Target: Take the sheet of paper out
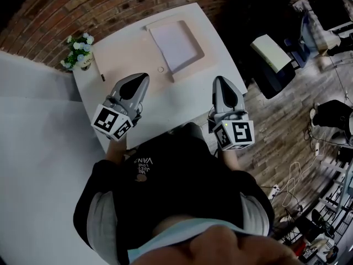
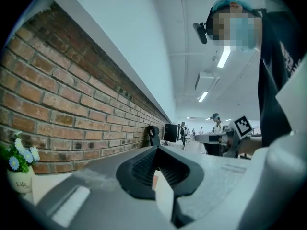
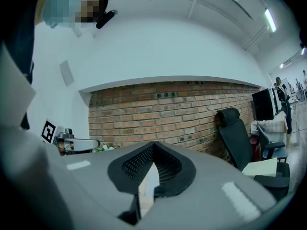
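Jaws of left gripper [image 1: 144,77] and right gripper [image 1: 219,80] are pressed together, empty, near the paper [image 1: 175,43].

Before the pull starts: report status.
Left gripper and right gripper shut, empty, short of tray. Sheet of paper flat in tray. Nothing lying on it.

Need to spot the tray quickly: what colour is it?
The tray is pale beige; head view shows it best.
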Motion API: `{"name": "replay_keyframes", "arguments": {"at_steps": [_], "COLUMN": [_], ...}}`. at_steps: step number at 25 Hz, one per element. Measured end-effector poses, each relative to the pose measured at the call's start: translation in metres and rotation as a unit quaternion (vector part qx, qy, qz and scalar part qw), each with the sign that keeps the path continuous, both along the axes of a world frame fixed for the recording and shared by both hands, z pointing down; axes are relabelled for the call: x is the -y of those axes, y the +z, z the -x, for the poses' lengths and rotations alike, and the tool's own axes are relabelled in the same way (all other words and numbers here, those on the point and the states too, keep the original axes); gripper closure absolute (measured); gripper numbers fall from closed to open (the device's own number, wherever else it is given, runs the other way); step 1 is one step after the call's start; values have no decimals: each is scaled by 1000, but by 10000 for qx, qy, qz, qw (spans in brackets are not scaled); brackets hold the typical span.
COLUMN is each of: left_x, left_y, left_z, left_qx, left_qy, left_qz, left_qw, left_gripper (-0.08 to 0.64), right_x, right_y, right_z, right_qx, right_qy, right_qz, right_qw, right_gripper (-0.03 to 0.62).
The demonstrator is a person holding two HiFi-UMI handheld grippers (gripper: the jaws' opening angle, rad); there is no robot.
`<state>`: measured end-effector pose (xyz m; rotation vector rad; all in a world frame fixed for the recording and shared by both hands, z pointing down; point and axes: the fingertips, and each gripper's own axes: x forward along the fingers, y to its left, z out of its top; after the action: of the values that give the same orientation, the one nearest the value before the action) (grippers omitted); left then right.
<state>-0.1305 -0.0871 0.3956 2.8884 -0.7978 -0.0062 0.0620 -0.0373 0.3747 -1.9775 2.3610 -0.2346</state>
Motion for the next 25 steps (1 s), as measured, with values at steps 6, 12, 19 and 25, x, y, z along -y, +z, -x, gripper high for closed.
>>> {"name": "replay_keyframes", "arguments": {"at_steps": [6,12,19,25], "left_x": [10,32,51,62], "left_y": [8,16,20,28], "left_z": [-3,-6,-22,-35], "left_qx": [-4,55,145,196], "left_qy": [-84,-433,-894,-1084], "left_qz": [124,166,238,264], "left_qw": [9999,9989,9956,9936], "left_gripper": [560,560,560,560], "right_x": [11,38,68,89], "right_y": [2,3,2,1], "right_z": [-3,-17,-32,-42], "right_qx": [-7,-46,-17,-12], "right_qy": [-50,-358,-889,-1212], "right_qz": [67,58,55,59], "right_qw": [10000,9993,9960,9926], "right_gripper": [592,592,592,592]}}
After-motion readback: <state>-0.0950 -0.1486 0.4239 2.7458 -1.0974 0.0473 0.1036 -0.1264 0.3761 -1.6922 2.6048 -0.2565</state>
